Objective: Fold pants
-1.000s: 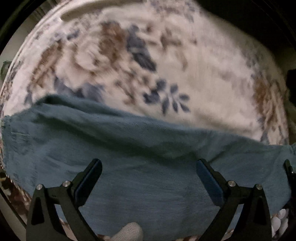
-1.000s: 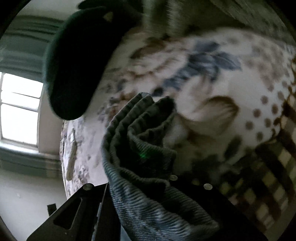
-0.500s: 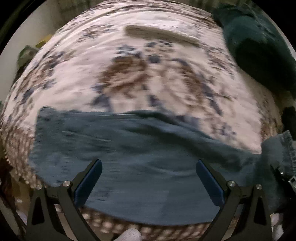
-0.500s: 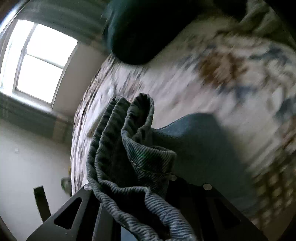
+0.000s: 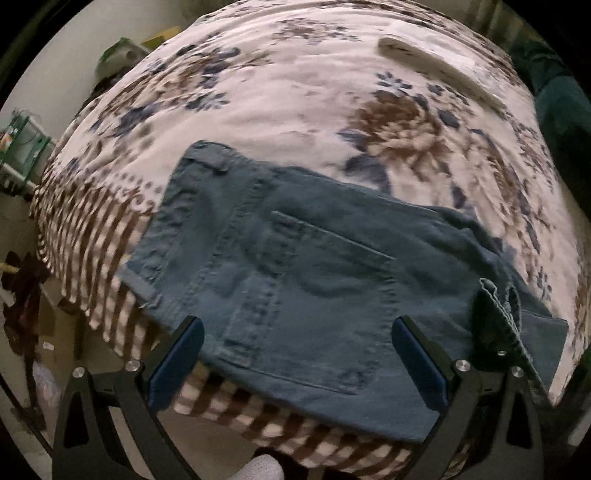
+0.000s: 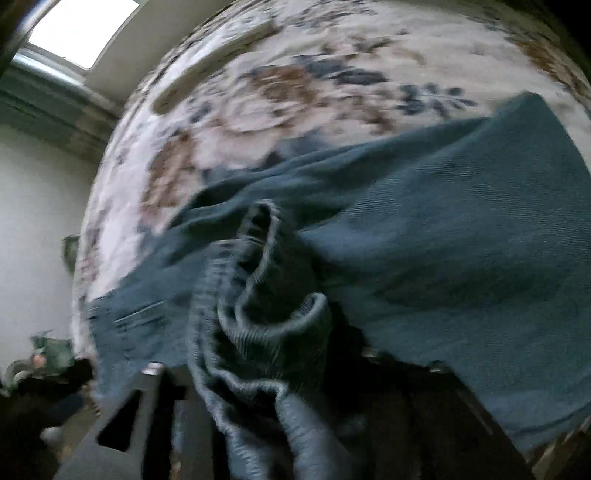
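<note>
Blue denim pants (image 5: 295,266) lie on a floral bedspread (image 5: 295,92), back pocket up, waistband at the left near the bed's front edge. My left gripper (image 5: 295,354) is open and empty, hovering over the pants' near edge. My right gripper (image 6: 295,387) is shut on a bunched hem of the pants (image 6: 258,314); its fingers are hidden by the cloth. That gripper and hem also show at the right of the left wrist view (image 5: 498,314). The rest of the pants (image 6: 443,240) spreads flat to the right.
A dark green pillow (image 5: 554,103) lies at the bed's far right. A long pale object (image 5: 436,70) lies at the far side of the bed. Clutter stands on the floor at left (image 5: 22,140). A window (image 6: 81,29) is at the upper left.
The left gripper has pulled back and up, showing the waistband and pocket. The right gripper has swung the held hem down over the pants on the bed.
</note>
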The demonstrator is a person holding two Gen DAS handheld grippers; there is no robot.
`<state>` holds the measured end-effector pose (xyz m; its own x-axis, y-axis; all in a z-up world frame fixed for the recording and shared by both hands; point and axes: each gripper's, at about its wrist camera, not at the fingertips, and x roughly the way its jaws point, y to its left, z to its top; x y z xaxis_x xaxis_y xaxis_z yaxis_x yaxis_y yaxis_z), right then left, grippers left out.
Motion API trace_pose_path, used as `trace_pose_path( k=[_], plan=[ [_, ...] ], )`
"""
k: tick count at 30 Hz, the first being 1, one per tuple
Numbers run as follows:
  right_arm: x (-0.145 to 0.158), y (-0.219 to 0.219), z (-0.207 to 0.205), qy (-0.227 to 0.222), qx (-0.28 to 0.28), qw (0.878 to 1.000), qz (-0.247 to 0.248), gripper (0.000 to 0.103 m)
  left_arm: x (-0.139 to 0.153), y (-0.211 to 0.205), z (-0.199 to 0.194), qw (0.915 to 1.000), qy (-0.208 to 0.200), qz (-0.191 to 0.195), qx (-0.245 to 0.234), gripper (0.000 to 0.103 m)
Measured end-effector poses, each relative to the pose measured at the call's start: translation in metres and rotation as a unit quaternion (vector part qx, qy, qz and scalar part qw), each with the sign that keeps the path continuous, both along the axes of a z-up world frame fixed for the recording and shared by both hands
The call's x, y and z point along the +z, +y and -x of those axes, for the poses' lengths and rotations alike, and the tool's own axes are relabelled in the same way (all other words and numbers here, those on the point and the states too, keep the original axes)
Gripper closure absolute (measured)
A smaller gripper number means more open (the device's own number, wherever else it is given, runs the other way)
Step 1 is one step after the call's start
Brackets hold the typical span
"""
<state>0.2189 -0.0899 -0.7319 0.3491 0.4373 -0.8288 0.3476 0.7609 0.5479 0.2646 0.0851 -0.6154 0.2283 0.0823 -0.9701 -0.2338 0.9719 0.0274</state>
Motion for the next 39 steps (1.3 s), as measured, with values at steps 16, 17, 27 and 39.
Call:
trace_pose_path(
  k=[16,17,27,39],
  plan=[
    [0.04,-0.038,0.017,0.064,-0.01,0.998,0.006,0.042,-0.005,0.036,0.017,0.9987,0.013,0.004,0.05,0.0],
    [0.037,-0.027,0.013,0.071,0.0,0.997,0.013,0.042,-0.006,0.034,0.018,0.9989,0.013,-0.011,0.044,0.0],
    [-0.02,0.088,-0.032,0.183,0.104,0.958,0.195,0.041,-0.039,0.022,0.023,0.9688,0.038,-0.244,-0.016,0.0],
    [0.022,0.054,-0.017,0.108,0.038,0.975,0.192,0.091,-0.032,0.052,0.026,0.978,0.032,-0.205,0.023,0.0]
  ],
)
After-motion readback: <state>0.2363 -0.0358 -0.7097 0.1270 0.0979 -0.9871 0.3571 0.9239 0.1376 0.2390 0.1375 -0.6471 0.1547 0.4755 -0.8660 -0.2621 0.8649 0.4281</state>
